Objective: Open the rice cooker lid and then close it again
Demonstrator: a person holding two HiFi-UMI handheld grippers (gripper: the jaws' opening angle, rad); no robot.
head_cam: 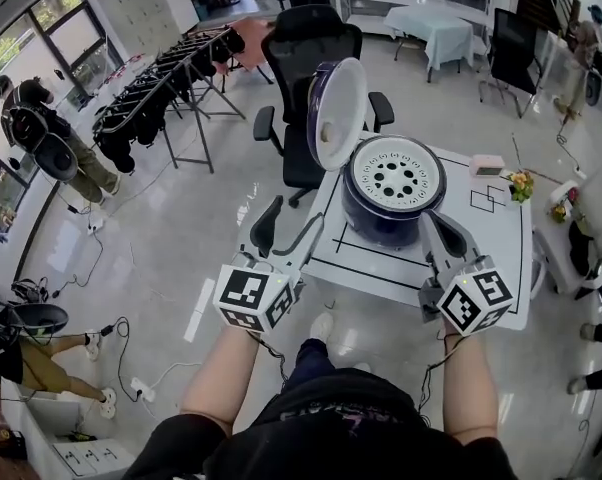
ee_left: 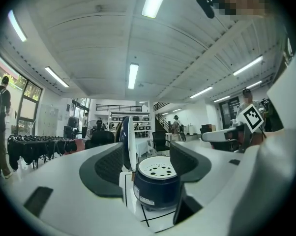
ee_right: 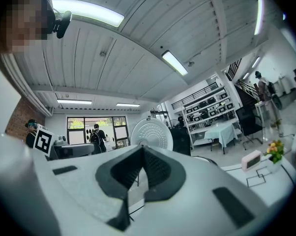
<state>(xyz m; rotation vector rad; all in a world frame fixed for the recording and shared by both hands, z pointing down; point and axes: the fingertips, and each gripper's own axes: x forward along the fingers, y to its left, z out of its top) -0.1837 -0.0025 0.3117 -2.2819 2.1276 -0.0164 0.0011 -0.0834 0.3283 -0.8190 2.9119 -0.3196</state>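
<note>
The dark blue rice cooker [head_cam: 391, 196] stands on the white table [head_cam: 501, 268], its perforated inner plate showing. Its lid [head_cam: 338, 113] stands raised at the cooker's left rear. My left gripper [head_cam: 289, 233] hovers off the table's left front corner, open and empty. In the left gripper view the cooker [ee_left: 155, 185] and upright lid [ee_left: 130, 144] show beyond the spread fingers, apart from them. My right gripper [head_cam: 431, 226] is shut and holds nothing, its tip just in front of the cooker's base. In the right gripper view the lid's inner face [ee_right: 150, 132] rises behind the shut gripper [ee_right: 140, 173].
A small pink clock [head_cam: 487, 165] and a bunch of flowers [head_cam: 522, 183] sit at the table's far right. Black tape lines [head_cam: 366, 268] mark the tabletop. A black office chair [head_cam: 311, 48] stands behind the table, clothes racks [head_cam: 161, 98] at the left.
</note>
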